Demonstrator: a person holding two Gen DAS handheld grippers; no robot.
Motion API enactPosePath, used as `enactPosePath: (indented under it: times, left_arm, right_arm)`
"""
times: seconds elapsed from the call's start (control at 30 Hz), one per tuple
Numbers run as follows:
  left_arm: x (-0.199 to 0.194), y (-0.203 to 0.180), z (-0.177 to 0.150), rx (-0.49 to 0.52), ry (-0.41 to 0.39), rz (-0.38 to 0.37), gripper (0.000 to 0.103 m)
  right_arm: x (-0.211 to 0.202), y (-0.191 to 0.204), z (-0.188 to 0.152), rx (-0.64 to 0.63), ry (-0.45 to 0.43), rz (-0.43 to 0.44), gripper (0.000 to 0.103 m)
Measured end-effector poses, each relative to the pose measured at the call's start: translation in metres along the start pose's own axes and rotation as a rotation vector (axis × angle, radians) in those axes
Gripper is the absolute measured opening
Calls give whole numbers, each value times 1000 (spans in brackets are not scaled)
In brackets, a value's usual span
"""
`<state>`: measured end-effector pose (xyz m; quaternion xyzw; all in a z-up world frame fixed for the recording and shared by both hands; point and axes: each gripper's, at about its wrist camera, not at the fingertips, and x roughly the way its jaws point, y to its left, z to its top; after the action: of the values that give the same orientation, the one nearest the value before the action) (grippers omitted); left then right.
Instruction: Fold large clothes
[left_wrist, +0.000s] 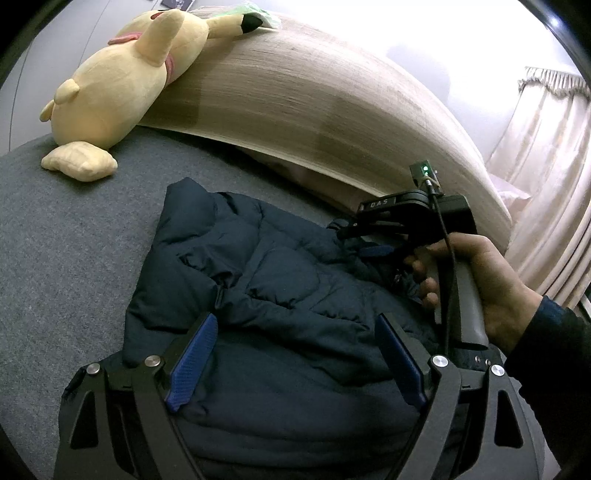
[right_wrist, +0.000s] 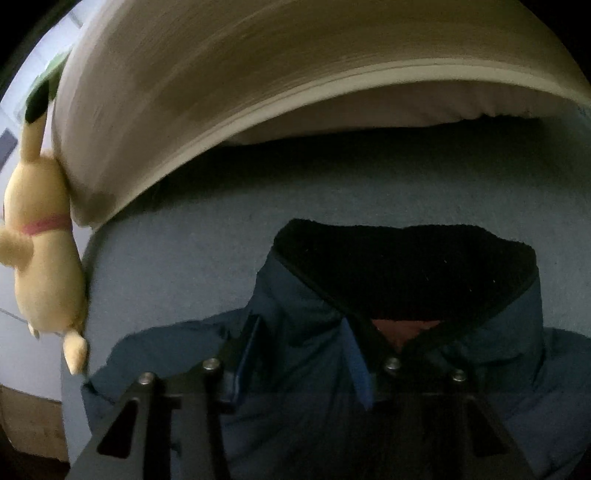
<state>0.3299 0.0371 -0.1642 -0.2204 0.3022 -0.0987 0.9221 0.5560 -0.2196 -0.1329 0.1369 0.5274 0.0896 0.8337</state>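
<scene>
While the navy padded jacket (left_wrist: 280, 295) lies crumpled on the grey bed (left_wrist: 74, 236), left hand-held gripper (left_wrist: 295, 363) spread wide above it, right hand-held gripper (right_wrist: 303, 354) parted over its collar, nothing visibly pinched.

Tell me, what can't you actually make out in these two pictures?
- Jacket front, left wrist view: bottom edge and left gripper cut it off.
- Right gripper grip, right wrist view: blurred; pinching unclear.
- Plush toy face: turned away.
- Under the headboard: shadowed.
</scene>
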Motion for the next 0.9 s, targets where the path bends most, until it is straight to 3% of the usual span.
enactPosePath:
  times: [0.13, 0.2, 0.27, 0.33, 0.4, 0.5, 0.53, 0.63, 0.8, 0.9]
  left_arm:
    - [2, -1, -1, 4, 2, 3, 87]
    - [2, -2, -1, 7, 3, 6, 87]
    - [3, -3, -1, 9, 2, 5, 88]
    - [3, -4, -1, 10, -1, 5, 88]
    - [0, -4, 0, 3, -12, -1, 88]
    - [-12, -8, 6, -15, -20, 35, 88]
    - [-17, -11, 8, -9, -15, 33, 88]
    - [-55, -26, 17, 53, -20, 49, 88]
    - [-134, -23, 6, 104, 45, 107, 88]
    - [-181, -13, -14, 151, 76, 173, 88]
  right_arm:
    - [-6, 16, -8, 43, -37, 11, 50]
    - [-37, 28, -9, 11, -91, 67, 60]
    - [-93, 41, -22, -57, -160, 62, 70]
    - [-138, 44, -42, -100, -199, 83, 70]
    - [-201, 34, -81, -145, -250, 71, 72]
    - [-259, 5, -141, -199, -300, 40, 78]
    - [-268, 8, -162, -216, -318, -17, 78]
    - [-298, -33, -223, -200, -325, -89, 78]
    - [-336, -133, -331, 53, -301, -151, 78]
    - [-344, -168, -388, 149, -290, -153, 78]
